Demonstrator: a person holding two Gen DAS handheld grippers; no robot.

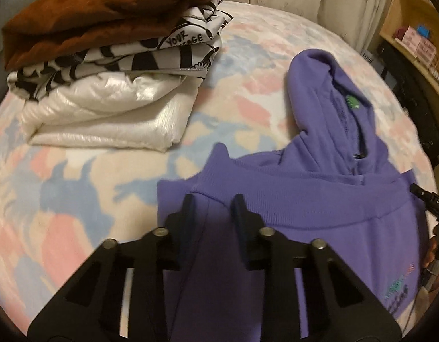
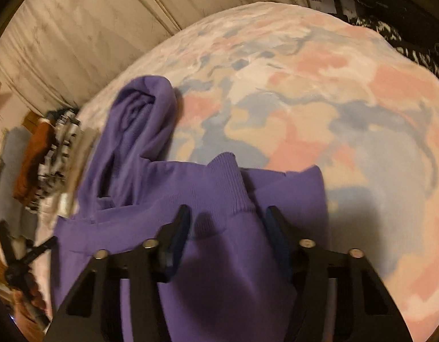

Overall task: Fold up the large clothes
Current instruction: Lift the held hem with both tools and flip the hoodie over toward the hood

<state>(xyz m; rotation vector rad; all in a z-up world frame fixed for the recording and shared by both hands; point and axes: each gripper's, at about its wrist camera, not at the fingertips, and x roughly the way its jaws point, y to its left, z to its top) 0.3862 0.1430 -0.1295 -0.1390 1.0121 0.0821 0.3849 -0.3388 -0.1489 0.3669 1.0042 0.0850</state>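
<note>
Left wrist view shows the left gripper [image 1: 212, 208] gaping over the purple hoodie [image 1: 319, 199] on the bed [image 1: 77, 185], beside a folded pile [image 1: 105, 71] — right wrist view shows the right gripper [image 2: 226, 222] equally spread above a cuff [image 2: 228, 182], likely both releasing the fold.

The purple hoodie [image 1: 305, 199] lies on the pastel bedspread, hem folded up, hood spread flat.

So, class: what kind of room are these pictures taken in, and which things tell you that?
Most likely a bedroom: a purple hoodie lies on a bed with a pastel blanket, beside a pile of folded clothes and a wooden shelf.
</note>
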